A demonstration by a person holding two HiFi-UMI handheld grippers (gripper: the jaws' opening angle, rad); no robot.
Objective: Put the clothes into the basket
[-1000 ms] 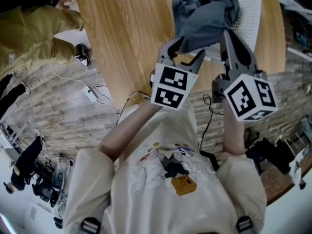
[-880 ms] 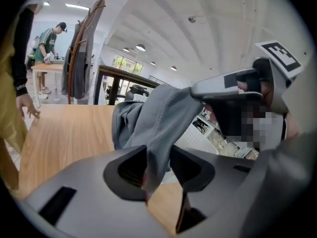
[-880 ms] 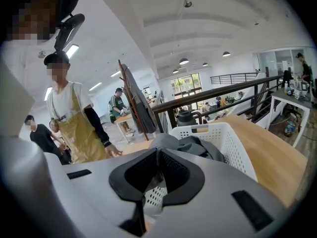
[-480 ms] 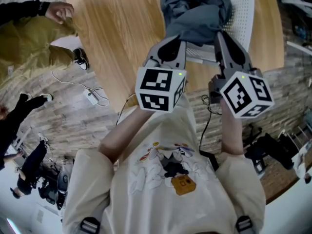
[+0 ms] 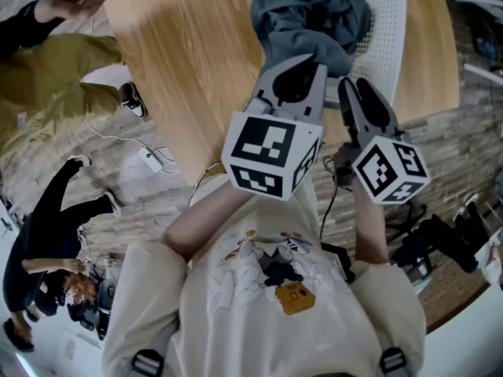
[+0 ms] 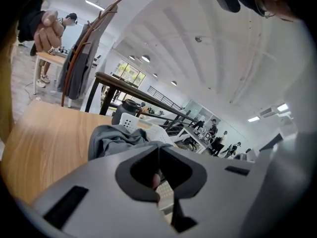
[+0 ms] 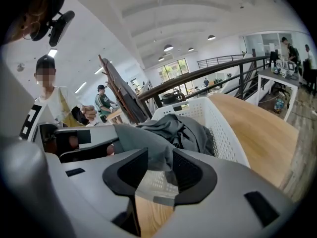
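Note:
A grey garment (image 5: 310, 18) is heaped in the white perforated basket (image 5: 389, 30) on the wooden table (image 5: 196, 45). One flap hangs over the basket's near rim. My left gripper (image 5: 301, 63) is shut on that flap's edge; its jaws (image 6: 158, 150) meet with the garment (image 6: 116, 139) just past them. My right gripper (image 5: 355, 86) stands beside it at the basket's front. Its jaws are opening, and the garment's flap (image 7: 148, 150) hangs loose in the gap of the right gripper (image 7: 157, 160). The basket (image 7: 223, 133) rises behind.
A person in a mustard jacket (image 5: 55, 77) stands at the table's far left corner. Another person in black (image 5: 47, 226) is on the floor at the lower left. Cables and a power strip (image 5: 149, 155) lie below the table's near edge. A coat rack (image 6: 79, 63) stands beyond.
My left gripper's jaws closed on the hanging flap and it rose toward the camera. My right gripper's jaws have parted from the cloth.

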